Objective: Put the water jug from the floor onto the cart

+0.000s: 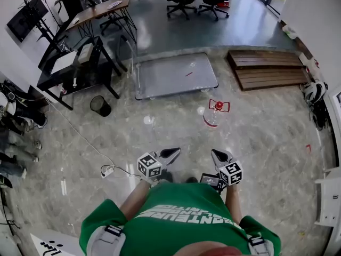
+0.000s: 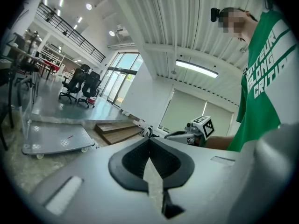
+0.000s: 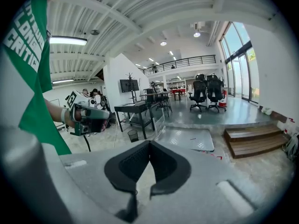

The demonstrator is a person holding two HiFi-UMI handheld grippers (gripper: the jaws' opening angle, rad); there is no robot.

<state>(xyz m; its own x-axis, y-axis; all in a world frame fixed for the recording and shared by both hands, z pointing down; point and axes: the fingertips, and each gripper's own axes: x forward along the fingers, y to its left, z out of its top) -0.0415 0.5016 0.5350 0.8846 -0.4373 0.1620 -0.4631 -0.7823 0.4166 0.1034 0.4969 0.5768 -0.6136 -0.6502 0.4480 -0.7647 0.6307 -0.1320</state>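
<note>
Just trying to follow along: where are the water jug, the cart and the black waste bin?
water jug (image 1: 211,118): head view, on its clear body.
cart (image 1: 168,78): head view, on the bare grey deck.
black waste bin (image 1: 100,106): head view, on its open top.

Head view, my notes.
- 12 o'clock: water jug (image 1: 211,116) clear, with red cap and handle.
- 11 o'clock: cart (image 1: 176,74) has a plain grey deck.
- Nearest me: left gripper (image 1: 177,151) and right gripper (image 1: 213,153) are grey, with black-and-white patterned cubes.
- 6 o'clock: shirt (image 1: 181,212) is green with white lettering.
- I log the floor (image 1: 256,143) as mottled grey-beige.
- 10 o'clock: bin (image 1: 100,105) is black.
</note>
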